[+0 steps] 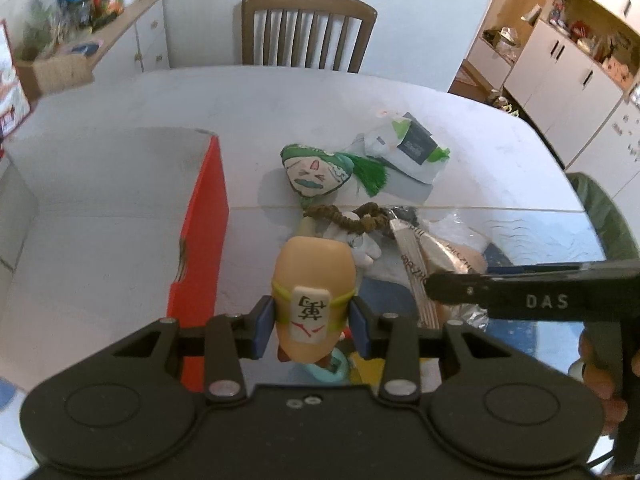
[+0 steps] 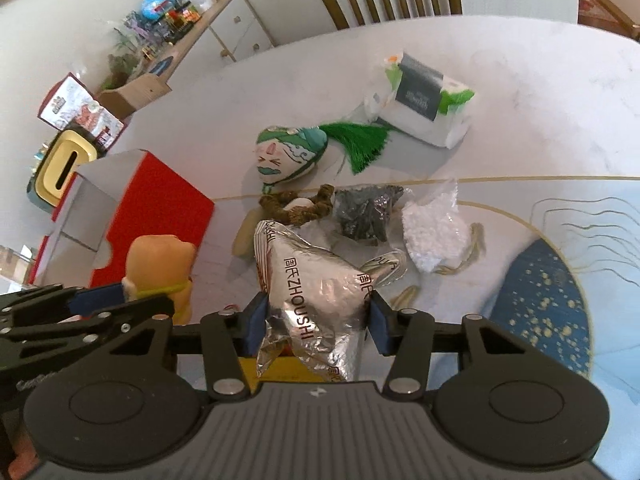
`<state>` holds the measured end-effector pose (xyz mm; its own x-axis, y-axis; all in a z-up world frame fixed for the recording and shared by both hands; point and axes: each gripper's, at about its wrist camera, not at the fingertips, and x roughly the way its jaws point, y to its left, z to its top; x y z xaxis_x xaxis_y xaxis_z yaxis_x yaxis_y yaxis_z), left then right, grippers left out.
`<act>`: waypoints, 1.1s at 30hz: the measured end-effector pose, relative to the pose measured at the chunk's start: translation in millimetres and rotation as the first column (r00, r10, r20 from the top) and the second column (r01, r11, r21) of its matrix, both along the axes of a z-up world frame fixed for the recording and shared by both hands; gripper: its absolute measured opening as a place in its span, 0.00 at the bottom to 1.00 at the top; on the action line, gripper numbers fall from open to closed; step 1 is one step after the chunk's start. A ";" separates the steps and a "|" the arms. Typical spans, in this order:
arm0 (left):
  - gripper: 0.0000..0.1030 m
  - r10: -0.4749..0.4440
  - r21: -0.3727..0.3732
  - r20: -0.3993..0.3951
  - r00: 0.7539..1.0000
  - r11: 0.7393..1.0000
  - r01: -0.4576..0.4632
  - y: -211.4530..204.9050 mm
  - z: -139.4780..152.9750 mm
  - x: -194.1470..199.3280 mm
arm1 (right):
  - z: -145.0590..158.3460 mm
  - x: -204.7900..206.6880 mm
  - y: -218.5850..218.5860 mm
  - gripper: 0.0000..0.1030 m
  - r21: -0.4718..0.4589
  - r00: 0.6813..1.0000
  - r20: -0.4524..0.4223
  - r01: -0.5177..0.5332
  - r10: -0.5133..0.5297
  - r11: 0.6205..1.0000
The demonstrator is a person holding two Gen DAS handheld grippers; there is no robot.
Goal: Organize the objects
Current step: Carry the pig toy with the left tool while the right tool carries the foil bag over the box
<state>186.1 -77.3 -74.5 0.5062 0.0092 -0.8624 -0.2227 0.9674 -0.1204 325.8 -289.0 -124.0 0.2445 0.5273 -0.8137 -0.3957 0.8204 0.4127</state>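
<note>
The red box (image 1: 202, 216) stands open at the left of the surface (image 1: 280, 104) and serves as the landmark. Just to its right, the left gripper (image 1: 312, 322) has its jaws narrowed on the orange figurine (image 1: 314, 276), pads pressing its sides at the yellow band. The figure is smooth and rounded, and the grip sits low on it, so a quick swing toward the box could let it pivot or slide out, in my judgement.

Further right of the box, the right gripper (image 2: 316, 320) has its jaws closed on the silver foil packet (image 2: 316, 280), which is crumpled between the pads. Foil gives way under pressure; the hold may be on loose skin rather than contents, so the packet could slump or tear free.

Beyond the box, toward the chair (image 1: 308, 32), lie the green-faced pouch (image 1: 316, 172) with its tassel, and the tissue pack (image 1: 408, 148). A brown beaded string (image 2: 298, 206), a dark bag (image 2: 366, 212) and a white bag (image 2: 432, 228) lie in a close cluster right of the box; the lifted packet may snag the string.

Both grippers work close together, so they risk colliding over the box.
</note>
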 end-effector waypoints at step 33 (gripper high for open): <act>0.38 0.172 0.034 -0.021 0.985 0.985 -0.171 220.3 33.1 -61.5 | 93.2 -106.2 219.2 0.49 -0.092 0.938 0.226 -0.247 0.261 0.965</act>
